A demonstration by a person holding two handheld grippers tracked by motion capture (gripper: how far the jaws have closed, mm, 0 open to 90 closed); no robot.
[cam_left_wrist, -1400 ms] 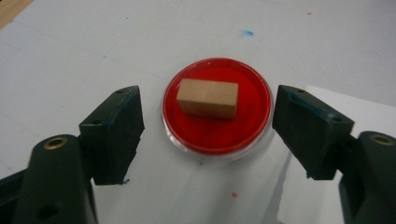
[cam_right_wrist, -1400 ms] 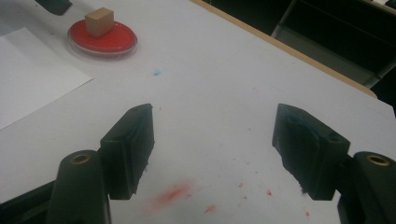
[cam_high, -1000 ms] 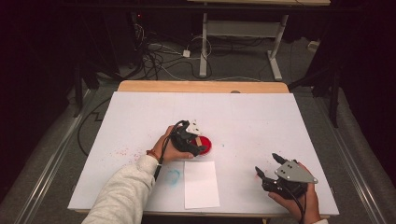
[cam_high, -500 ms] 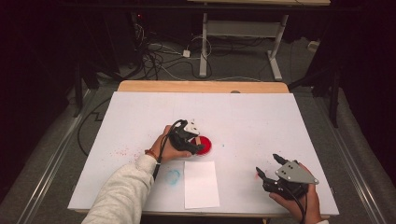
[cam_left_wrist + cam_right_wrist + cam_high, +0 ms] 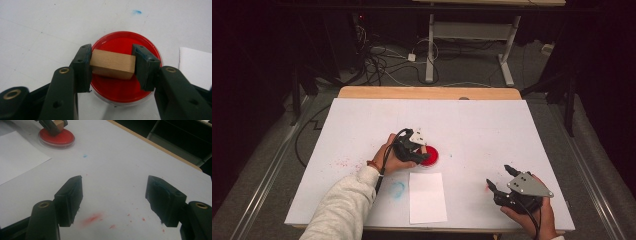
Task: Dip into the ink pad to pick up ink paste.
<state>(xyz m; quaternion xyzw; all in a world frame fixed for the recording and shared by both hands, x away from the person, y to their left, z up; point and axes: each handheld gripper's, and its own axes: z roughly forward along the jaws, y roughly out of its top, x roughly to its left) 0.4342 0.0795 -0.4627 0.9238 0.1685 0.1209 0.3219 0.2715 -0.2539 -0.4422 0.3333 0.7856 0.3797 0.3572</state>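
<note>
Left tongs (image 5: 111,62) now nearer the red dish (image 5: 125,82), clamped on wooden block (image 5: 112,63); right tongs (image 5: 113,200) wide, empty, near table edge.

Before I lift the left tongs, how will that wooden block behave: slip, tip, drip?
The wooden block looks stiff and light, and the left tongs press flat on its two ends, so a slip seems unlikely. It sits over the red dish; its underside may carry red colour and could drip or smear. The shallow dish will probably stay put.
</note>
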